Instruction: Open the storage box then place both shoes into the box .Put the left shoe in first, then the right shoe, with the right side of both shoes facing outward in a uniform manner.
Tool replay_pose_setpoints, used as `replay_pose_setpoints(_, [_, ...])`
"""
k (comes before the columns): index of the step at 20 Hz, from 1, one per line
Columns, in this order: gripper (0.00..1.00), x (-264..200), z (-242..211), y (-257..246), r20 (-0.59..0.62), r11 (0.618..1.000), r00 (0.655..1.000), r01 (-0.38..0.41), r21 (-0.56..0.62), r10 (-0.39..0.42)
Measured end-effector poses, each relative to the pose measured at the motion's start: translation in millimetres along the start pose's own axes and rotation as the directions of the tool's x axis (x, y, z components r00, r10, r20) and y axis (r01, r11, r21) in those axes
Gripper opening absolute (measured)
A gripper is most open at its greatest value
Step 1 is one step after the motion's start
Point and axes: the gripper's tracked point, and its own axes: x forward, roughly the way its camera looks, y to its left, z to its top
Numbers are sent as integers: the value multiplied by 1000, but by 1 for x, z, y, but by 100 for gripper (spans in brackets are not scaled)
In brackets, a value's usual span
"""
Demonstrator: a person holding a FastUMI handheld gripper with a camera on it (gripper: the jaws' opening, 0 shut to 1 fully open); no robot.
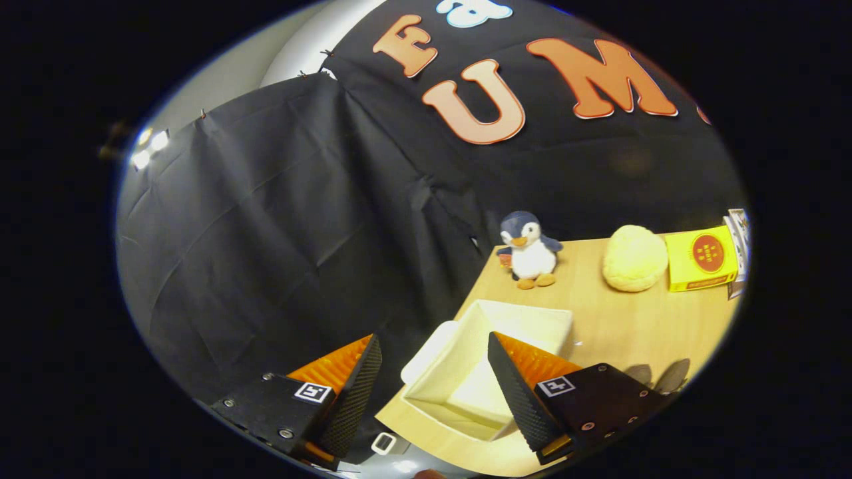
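Note:
A white open storage box (526, 318) sits near the left edge of the wooden table (619, 326), its inside bare as far as it shows. A pale lid or flap (429, 350) lies against its left side. My gripper (432, 346) hovers above the box and the table's left edge, its fingers spread wide with nothing between them. The right finger (516, 386) overlaps the box's inside; the left finger (356, 386) hangs over the dark cloth beside the table.
A plush penguin (529, 249) stands at the table's back left corner. A round yellow cushion-like object (634, 258) and a yellow carton (702, 258) sit along the back edge to the right. Black cloth walls close the left and back.

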Motion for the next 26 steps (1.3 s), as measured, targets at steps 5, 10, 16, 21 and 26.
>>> replay_pose_setpoints(5, [97,-34,-9,-65,19,990,991,135,-29,-134])
replay_pose_setpoints(10, [98,-61,-38,-135,-9,961,962,272,-49,-273])
replay_pose_setpoints(16, [98,-71,-97,-191,-96,925,922,365,-103,-374])
replay_pose_setpoints(21, [93,-71,-151,-220,-190,905,886,402,-137,-423])
replay_pose_setpoints(26, [86,-66,-191,-244,-253,891,855,423,-168,-453])
